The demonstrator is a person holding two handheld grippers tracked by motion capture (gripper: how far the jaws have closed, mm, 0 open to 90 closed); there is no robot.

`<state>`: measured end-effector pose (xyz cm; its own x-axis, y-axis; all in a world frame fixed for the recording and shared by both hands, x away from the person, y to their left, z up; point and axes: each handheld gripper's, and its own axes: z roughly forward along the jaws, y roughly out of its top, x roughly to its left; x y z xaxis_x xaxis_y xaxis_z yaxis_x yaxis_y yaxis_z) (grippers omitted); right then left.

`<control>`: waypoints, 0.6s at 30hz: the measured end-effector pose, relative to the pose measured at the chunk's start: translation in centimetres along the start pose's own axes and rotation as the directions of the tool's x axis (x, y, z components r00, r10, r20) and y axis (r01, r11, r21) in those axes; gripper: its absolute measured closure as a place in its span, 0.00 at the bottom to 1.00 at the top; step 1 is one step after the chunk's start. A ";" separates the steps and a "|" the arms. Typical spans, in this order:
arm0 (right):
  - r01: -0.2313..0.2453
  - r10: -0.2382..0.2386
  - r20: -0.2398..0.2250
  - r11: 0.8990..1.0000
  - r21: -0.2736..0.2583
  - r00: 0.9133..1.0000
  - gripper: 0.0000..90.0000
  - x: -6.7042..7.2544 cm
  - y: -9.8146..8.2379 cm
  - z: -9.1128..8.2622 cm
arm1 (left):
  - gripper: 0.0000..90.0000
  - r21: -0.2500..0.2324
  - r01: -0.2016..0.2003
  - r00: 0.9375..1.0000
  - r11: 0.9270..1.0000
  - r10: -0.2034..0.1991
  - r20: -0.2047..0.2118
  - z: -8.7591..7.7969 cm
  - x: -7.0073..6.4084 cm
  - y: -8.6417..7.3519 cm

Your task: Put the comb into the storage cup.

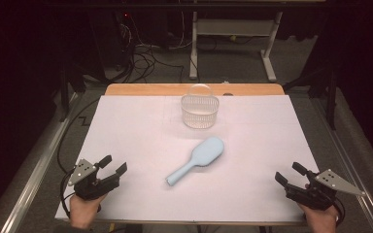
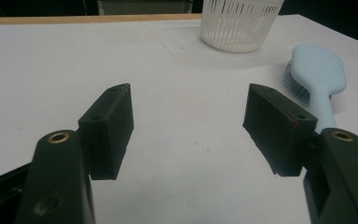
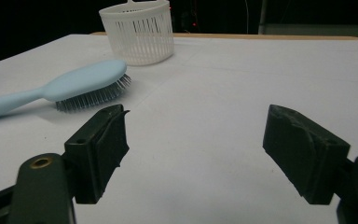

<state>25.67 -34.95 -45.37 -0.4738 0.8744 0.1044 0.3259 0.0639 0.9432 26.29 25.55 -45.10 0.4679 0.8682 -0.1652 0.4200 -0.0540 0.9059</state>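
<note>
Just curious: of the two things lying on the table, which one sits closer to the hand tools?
The brush. It lies mid-table, handle toward the person, while the basket stands farther back near the far edge.

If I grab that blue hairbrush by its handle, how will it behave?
The hairbrush looks like rigid plastic, so it should lift stiffly. Its head is much wider than the handle, so it will probably droop head-down in a handle grip. The smooth, rounded handle may slip or twist between the pads. It lies bristles down, so pushed it would likely drag, not roll.
</note>
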 end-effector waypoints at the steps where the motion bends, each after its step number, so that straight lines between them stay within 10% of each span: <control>1: -0.001 0.001 0.000 1.000 -0.001 1.000 0.25 0.0 0.0 0.0 | 0.36 0.000 0.001 1.000 1.000 -0.001 0.001 0.0 0.0 0.0; 18: -0.001 0.001 -0.003 1.000 -0.002 1.000 0.25 0.1 0.0 0.0 | 0.36 0.005 -0.011 1.000 1.000 0.011 0.018 0.5 -0.5 0.5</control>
<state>25.64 -34.88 -45.39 -0.4762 0.8729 0.1061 0.3246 0.0623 0.9438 26.66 24.87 -44.82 0.4867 0.8583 -0.1625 0.4187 -0.0660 0.9057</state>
